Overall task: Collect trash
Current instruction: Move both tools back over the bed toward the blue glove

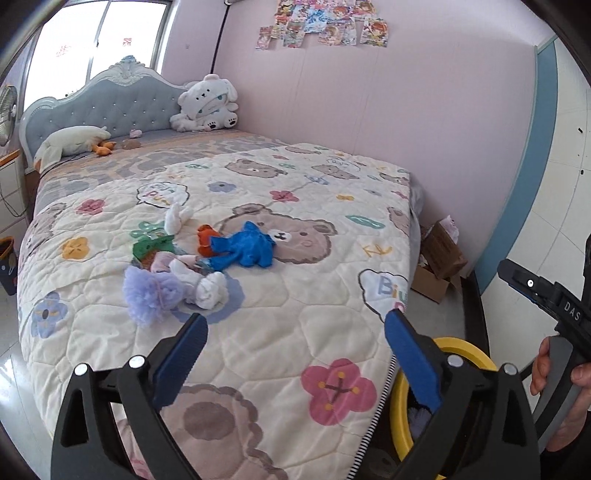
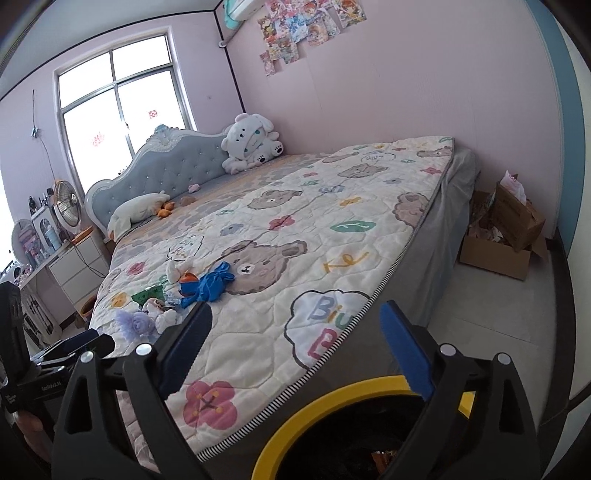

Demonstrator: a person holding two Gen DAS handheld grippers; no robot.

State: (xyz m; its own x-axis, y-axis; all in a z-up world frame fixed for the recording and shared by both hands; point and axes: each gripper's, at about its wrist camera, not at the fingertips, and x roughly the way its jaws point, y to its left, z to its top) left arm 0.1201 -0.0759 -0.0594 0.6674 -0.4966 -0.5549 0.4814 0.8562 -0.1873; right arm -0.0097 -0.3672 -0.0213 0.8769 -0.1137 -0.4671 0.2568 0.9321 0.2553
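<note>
Left wrist view: my left claw [image 1: 295,339] stands wide apart with nothing between its blue pads [image 1: 181,354], held over the near end of the bed [image 1: 280,332]. No earlier state is on record here. Just beyond the left pad lies the trash [image 1: 192,266] in one loose cluster on the quilt: a purple mesh puff [image 1: 151,295] nearest, white wads [image 1: 210,288] touching it, a blue wrapper [image 1: 247,247] behind, an orange scrap [image 1: 205,238] and a green scrap [image 1: 151,245] beside that. None of it is in contact with either claw. Below the right pad, off the bed's edge, sits a yellow-rimmed bin [image 1: 458,347] on the floor; something purple shows inside it. At the right edge a hand [image 1: 554,373] holds the other tool.

Right wrist view: my right claw [image 2: 295,332] is likewise spread wide and empty, poised above the bin [image 2: 332,398], whose dark interior I cannot read. The trash pile [image 2: 177,299] lies on the quilt to the left of the left pad, apart from it.

Farther out: a white plush [image 2: 251,147] against the headboard [image 2: 173,162], a cardboard box [image 2: 506,236] on the floor by the wall, posters [image 2: 306,26] above.
</note>
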